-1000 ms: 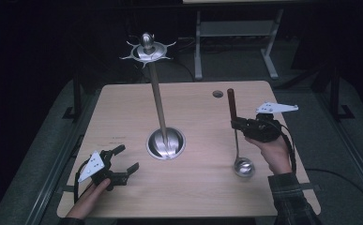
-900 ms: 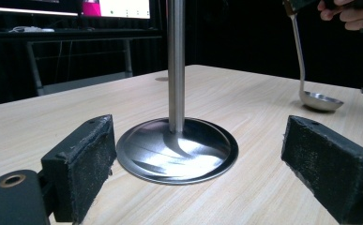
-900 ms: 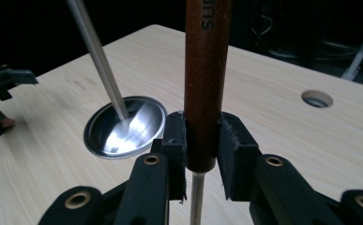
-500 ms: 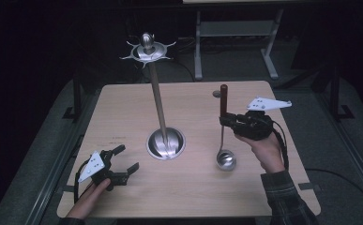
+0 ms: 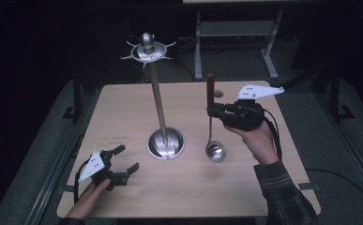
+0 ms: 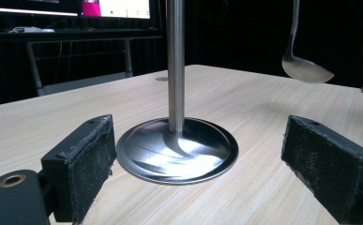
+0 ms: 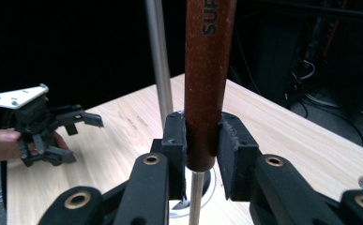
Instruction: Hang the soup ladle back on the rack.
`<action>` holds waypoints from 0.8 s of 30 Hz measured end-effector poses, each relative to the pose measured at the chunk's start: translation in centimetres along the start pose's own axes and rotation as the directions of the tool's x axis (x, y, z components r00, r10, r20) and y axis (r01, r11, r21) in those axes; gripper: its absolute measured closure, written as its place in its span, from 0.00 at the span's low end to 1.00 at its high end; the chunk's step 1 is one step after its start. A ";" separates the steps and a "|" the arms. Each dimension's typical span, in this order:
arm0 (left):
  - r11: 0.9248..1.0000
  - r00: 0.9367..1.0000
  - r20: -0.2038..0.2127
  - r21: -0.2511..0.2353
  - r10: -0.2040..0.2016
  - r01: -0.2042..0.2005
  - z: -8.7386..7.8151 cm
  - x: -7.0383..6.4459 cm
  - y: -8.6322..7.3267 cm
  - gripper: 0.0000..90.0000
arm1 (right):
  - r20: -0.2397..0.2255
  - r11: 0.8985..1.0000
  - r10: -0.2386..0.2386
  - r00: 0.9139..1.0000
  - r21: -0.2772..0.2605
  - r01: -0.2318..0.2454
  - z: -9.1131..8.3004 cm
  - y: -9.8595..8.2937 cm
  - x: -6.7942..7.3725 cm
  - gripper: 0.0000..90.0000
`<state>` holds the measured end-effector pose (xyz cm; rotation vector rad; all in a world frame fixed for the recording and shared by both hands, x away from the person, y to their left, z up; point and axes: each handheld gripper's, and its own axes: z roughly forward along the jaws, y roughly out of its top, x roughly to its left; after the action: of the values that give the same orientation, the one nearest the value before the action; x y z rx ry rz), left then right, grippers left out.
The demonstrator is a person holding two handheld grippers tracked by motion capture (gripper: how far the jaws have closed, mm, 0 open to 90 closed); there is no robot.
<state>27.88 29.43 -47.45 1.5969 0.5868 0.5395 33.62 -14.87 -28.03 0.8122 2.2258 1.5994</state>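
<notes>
The right gripper has its jaws clamped on the dark reddish-brown wooden handle of a steel ladle, gripping near the handle's lower end, so the ladle hangs upright with its thin metal shaft dropping below the jaws and its round bowl just above the pale wooden bench, right of the bench's middle. In the right gripper view the handle stands squarely between the two black pads, touching both, and white letters on it are cut off by the top edge. That view also shows the thin steel shaft below the jaws, but the bowl is out of frame.

The left gripper rests near the bench's front left corner, well apart from the ladle, its jaws spread wide and holding nothing. In the left gripper view the jaws frame the round, polished base of a tall steel stand, and the ladle's bowl hangs clear of the bench at the upper right; its handle is cut off there.

The high view alone gives the stand's full height, a slim pole topped by a star-shaped ring of hooks with a knob, and the small dark hole in the bench behind the handle. The surroundings beyond the bench are too dark to make out well.
</notes>
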 end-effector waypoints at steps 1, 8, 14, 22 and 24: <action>1.000 1.000 -0.001 0.000 -0.001 0.001 0.0 0.0 0.0 0.11 | -0.004 1.000 -0.003 1.000 0.000 0.003 0.1 0.3 0.1 0.82; 1.000 1.000 0.001 0.002 0.000 0.000 0.0 0.0 0.0 0.11 | -0.032 0.999 -0.039 0.999 -0.015 0.039 0.8 2.4 0.8 0.82; 1.000 1.000 0.001 0.002 0.000 0.000 0.0 0.0 0.0 0.11 | -0.057 0.998 -0.064 0.996 -0.020 0.063 1.6 4.1 1.2 0.82; 1.000 1.000 0.001 0.001 0.001 -0.001 0.0 0.0 0.0 0.11 | -0.076 0.997 -0.082 0.994 -0.019 0.080 2.8 5.7 1.8 0.82; 1.000 1.000 0.002 0.001 0.001 -0.001 0.0 0.0 0.0 0.11 | -0.080 0.996 -0.083 0.993 -0.026 0.082 3.1 6.0 1.9 0.82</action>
<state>27.87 29.43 -47.44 1.5986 0.5853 0.5380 35.41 -10.02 -23.31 0.6515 2.2609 1.6426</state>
